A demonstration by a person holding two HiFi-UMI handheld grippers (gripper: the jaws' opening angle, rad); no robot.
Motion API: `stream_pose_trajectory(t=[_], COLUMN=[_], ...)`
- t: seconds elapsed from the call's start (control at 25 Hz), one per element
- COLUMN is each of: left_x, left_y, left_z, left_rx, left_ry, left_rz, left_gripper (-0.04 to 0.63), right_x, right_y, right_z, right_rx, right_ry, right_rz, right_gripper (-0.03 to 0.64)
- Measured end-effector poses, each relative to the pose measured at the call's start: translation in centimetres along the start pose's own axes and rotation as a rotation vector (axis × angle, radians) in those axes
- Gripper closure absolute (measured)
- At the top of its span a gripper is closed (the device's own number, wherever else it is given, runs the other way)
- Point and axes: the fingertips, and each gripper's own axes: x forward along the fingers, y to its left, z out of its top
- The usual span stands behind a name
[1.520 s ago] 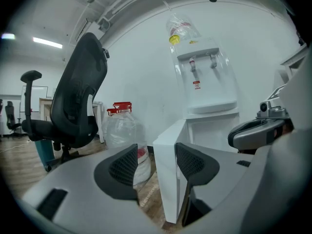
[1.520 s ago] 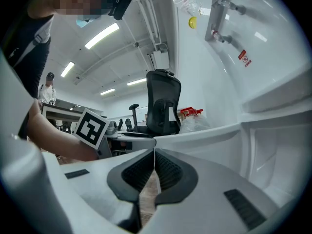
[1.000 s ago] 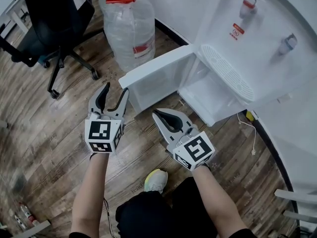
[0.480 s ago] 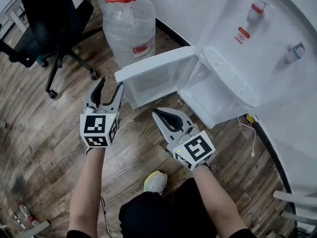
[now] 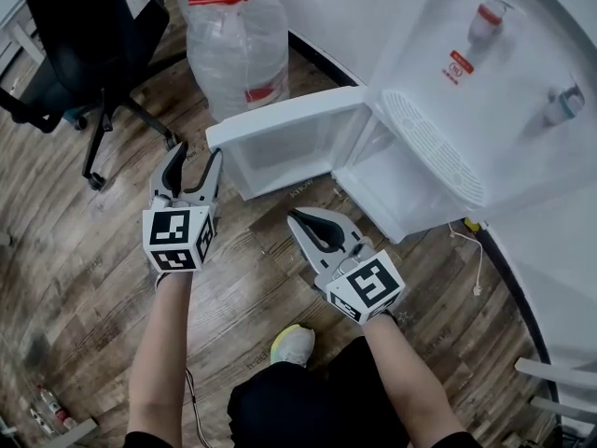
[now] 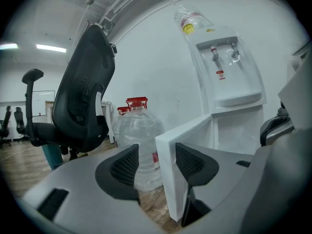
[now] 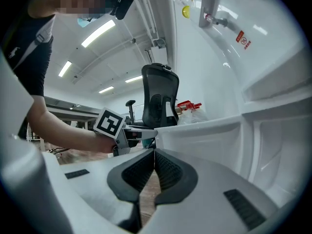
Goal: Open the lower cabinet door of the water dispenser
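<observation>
Standing open, lower cabinet door (image 5: 280, 119) faces the wide-spread left claw (image 5: 197, 153); right claw (image 5: 297, 220) pinched closed.

head view: steep down | both gripper views: low, roughly level | all 3 share cabinet door (image 5: 280, 119)

I am looking down on a brown wood-plank floor (image 5: 84, 278) that is spreading across the whole room. A black office chair (image 5: 79, 26) is standing on its castors at the upper left. Just beside it a big clear water jug (image 5: 235, 45) (red cap, red label) is sitting near the white wall (image 5: 345, 7). A dark skirting strip (image 5: 322, 63) is running along the wall's foot. A thin white cable (image 5: 479, 259) is lying on the boards at the right. Through the right gripper view I am seeing long strip lights (image 7: 97, 33) glowing overhead.
</observation>
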Motion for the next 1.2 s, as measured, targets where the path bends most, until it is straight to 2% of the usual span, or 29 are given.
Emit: stream_pose_trajectory(t=[0.36, 0.88, 1.2], left_x=[0.0, -3.1, -5.7], left_y=[0.2, -1.2, -5.2], left_z=[0.0, 0.7, 1.4], left_rx=[0.009, 0.007, 0.012], left_ry=[0.004, -0.004, -0.014], left_rz=[0.013, 0.013, -0.067], left_gripper=[0.348, 0.348, 0.444], right_x=[-0.5, -3.8, -7.7], right_y=[-0.5, 0.6, 0.6], right_z=[0.2, 1.4, 2.1], right_rx=[0.002, -0.011, -0.016], right_ry=[-0.007, -0.026, -0.038], right_rz=[-0.007, -0.029, -0.088], right_gripper=[0.592, 0.592, 0.592])
